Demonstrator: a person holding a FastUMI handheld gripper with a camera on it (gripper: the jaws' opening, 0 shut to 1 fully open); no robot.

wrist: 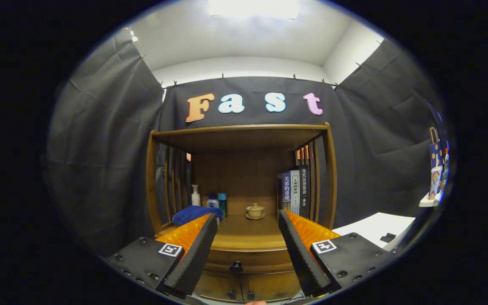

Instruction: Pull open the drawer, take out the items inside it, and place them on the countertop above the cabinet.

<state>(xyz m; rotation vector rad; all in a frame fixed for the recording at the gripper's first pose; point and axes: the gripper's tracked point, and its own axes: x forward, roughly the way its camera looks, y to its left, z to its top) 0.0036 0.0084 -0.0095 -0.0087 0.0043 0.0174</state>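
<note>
A: Wooden cabinet (244, 178) straight ahead, drawer (248, 262) under the countertop (244, 237) looks closed, dark knob (236, 267) sits between the fingers, a bit beyond
B: Gripper (247, 250)?
A: Spread wide, holding nothing
B: Progress?
A: Nothing done as far as I can judge; pull, unload, place all left. Items inside hidden
</note>
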